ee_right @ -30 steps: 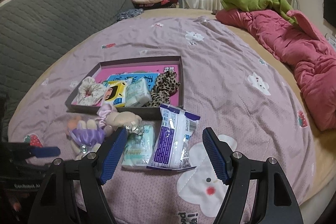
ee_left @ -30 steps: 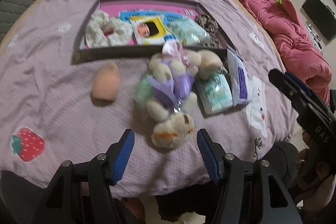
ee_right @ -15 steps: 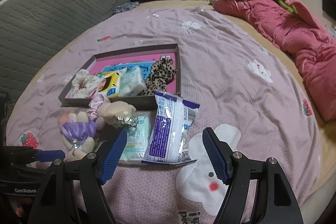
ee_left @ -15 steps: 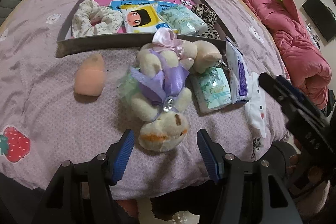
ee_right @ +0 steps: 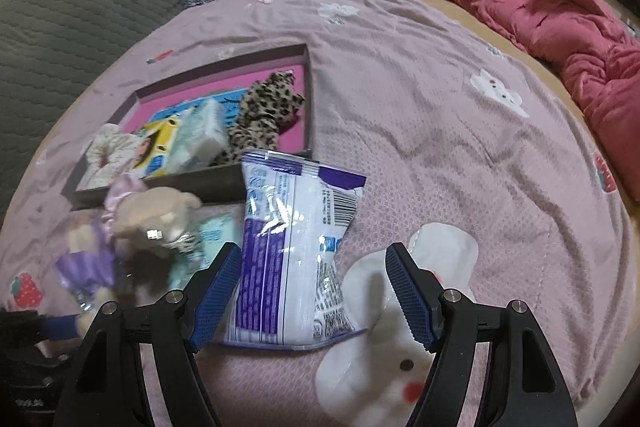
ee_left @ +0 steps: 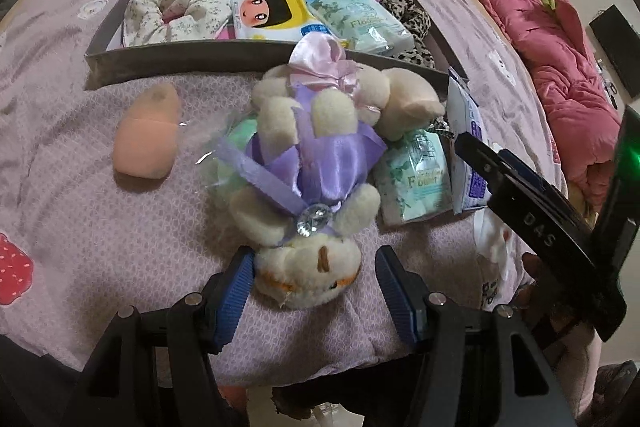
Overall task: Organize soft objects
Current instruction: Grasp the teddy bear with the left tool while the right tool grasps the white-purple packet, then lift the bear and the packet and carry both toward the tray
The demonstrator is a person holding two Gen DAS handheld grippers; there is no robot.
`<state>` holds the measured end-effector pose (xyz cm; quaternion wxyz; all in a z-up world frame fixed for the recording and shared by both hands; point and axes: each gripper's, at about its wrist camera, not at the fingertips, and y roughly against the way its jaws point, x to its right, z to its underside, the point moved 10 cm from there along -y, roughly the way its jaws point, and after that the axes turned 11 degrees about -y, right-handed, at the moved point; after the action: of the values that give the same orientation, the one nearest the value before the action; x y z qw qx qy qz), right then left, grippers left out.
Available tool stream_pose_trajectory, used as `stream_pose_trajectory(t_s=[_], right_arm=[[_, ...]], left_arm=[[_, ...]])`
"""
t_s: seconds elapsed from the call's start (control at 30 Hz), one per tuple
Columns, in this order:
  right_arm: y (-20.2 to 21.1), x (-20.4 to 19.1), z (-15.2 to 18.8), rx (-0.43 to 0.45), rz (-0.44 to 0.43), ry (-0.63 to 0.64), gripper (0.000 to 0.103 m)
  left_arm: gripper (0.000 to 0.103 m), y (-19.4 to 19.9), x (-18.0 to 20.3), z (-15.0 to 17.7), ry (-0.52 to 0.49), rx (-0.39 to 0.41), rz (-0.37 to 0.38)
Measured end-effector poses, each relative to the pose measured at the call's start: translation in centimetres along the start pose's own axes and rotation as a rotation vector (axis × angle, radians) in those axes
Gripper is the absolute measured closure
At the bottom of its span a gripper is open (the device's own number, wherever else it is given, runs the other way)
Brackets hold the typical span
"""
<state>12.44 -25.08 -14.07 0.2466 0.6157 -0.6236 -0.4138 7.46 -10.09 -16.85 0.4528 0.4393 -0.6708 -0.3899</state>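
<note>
A cream plush bear in a purple dress (ee_left: 316, 171) lies on the pink bedspread, head toward me; it also shows in the right wrist view (ee_right: 132, 223). My left gripper (ee_left: 316, 293) is open, its blue pads on either side of the bear's head. My right gripper (ee_right: 312, 295) is open around the near end of a white and purple plastic packet (ee_right: 292, 259), which also shows in the left wrist view (ee_left: 466, 143). A peach sponge (ee_left: 146, 139) lies to the left of the bear. A green tissue pack (ee_left: 416, 179) lies between the bear and the packet.
A shallow dark box with a pink floor (ee_left: 208, 57) stands behind the bear, holding a floral scrunchie (ee_left: 168, 7), a yellow tissue pack (ee_left: 272, 13), a green pack (ee_left: 360, 23) and a leopard scrunchie (ee_right: 264, 115). A red quilt (ee_right: 560, 19) lies far right.
My left gripper has moved forward so its pads now flank the bear's head. My right gripper has moved forward and down over the packet's near end.
</note>
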Motion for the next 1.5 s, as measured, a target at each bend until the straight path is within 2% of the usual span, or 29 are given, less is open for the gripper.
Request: stream_pose_trajectory(t_s=[0.17, 0.23, 0.43, 0.63, 0.87, 1.03, 1.17, 1.5], right_arm=[[-2.1, 0.2, 0.7, -0.06, -0.026, -0.03, 0.027], [-2.4, 0.3, 0.8, -0.052, -0.023, -0.016, 0.028], [-2.6, 0.8, 0.7, -0.026, -0.005, 0.03, 0.049], [-2.0, 1.0, 0.2, 0.018, 0.012, 0.056, 0.058], [-0.8, 1.6, -0.2, 0.051, 0.016, 0.049, 0.059], [0.2, 1.3, -0.4, 0.07, 0.01, 0.059, 0.059], [1.2, 0.9, -0.3, 0.08, -0.006, 0.058, 0.059], [3.5, -0.6, 0.1, 0.092, -0.035, 0.082, 0.059]], left_arm=[[0.041, -0.7, -0.2, -0.1, 0.023, -0.009, -0.006], [0.042, -1.2, -0.3, 0.1, 0.034, -0.025, 0.001], [0.041, -1.8, -0.7, 0.3, 0.063, -0.022, 0.016], [0.041, -2.1, -1.1, 0.5, 0.085, -0.018, 0.028], [0.046, -1.7, -1.6, 0.4, 0.081, -0.008, 0.012], [0.051, -0.7, -2.1, 0.7, 0.092, 0.005, 0.038], [0.052, 0.2, -2.4, 1.2, 0.098, 0.006, 0.056], [0.052, 3.5, -4.0, 1.2, 0.101, 0.077, 0.065]])
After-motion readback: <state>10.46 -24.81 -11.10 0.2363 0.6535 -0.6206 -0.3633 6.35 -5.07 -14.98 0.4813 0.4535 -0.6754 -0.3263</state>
